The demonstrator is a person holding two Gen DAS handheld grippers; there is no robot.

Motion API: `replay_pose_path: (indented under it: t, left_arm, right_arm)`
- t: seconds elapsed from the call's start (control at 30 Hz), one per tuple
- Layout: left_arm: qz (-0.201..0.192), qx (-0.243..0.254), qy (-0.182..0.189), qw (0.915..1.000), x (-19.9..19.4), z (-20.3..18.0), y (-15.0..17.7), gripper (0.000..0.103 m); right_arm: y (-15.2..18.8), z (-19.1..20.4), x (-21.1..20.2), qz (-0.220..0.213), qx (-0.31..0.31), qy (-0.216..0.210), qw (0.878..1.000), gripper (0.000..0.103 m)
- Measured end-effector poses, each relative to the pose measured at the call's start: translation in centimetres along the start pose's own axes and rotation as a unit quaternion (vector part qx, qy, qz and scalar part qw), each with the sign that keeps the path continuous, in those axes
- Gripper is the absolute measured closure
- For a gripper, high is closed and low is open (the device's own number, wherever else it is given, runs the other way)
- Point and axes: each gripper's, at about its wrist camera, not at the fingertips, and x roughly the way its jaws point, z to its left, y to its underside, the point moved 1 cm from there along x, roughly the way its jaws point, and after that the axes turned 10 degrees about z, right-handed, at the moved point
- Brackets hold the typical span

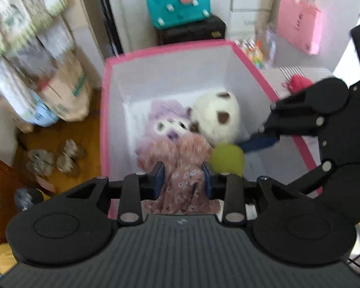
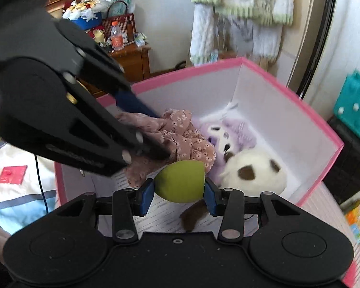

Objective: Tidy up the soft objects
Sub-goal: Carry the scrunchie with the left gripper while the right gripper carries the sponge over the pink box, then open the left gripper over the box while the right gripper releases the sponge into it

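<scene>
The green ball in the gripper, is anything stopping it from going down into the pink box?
Nothing visible does. The right gripper holds the green ball above the pink box, whose top is open. The white plush, purple plush and floral cloth lie beside it, with bare floor below.

Box (image 1: 170,50): pink-rimmed, white inside, open top.
Floral cloth (image 1: 180,182): dusty pink, small white flowers, crumpled; draped near the box's near wall.
Purple plush (image 1: 166,124): lilac, white face, lying mid-floor of the box.
White plush (image 1: 216,117): round, brown patches, against the far-right wall, touching the purple plush.
Green ball (image 2: 180,181): yellow-green, above the box's near side, beside the cloth.
</scene>
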Motion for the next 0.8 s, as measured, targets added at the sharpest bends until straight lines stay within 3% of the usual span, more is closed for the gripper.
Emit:
replay_pose_path:
  t: [0.1, 0.37, 0.47, 0.6, 0.73, 0.8]
  left_arm:
    - [-0.025, 0.011, -0.019, 0.9994, -1.0, -0.2, 0.2, 0.071]
    - [-0.035, -0.005, -0.005, 0.9994, -2.1, -0.2, 1.0, 0.070]
    - [-0.037, -0.012, -0.001, 0.9992, -2.7, -0.2, 1.6, 0.062]
    - [-0.049, -0.013, -0.012, 0.9986, -4.0, -0.4, 2.2, 0.061]
    - [-0.049, -0.022, -0.001, 0.9985, -5.5, -0.5, 3.0, 0.051]
    - [-0.031, -0.022, 0.006, 0.9993, -6.2, -0.7, 3.2, 0.051]
  right_arm:
    - [0.0, 0.3, 0.5, 0.008, -0.004, 0.016, 1.000, 0.054]
    - [-0.3, -0.2, 0.3, -0.010, 0.020, 0.028, 0.999, 0.049]
    - [0.0, -0.5, -1.0, -0.031, 0.046, 0.014, 0.998, 0.048]
    - [1.1, -0.5, -3.4, -0.059, 0.071, 0.011, 0.996, 0.048]
    - [2.4, 0.2, -6.0, -0.082, 0.085, 0.006, 0.993, 0.047]
    - [3.2, 0.7, -7.1, -0.085, 0.096, 0.007, 0.992, 0.037]
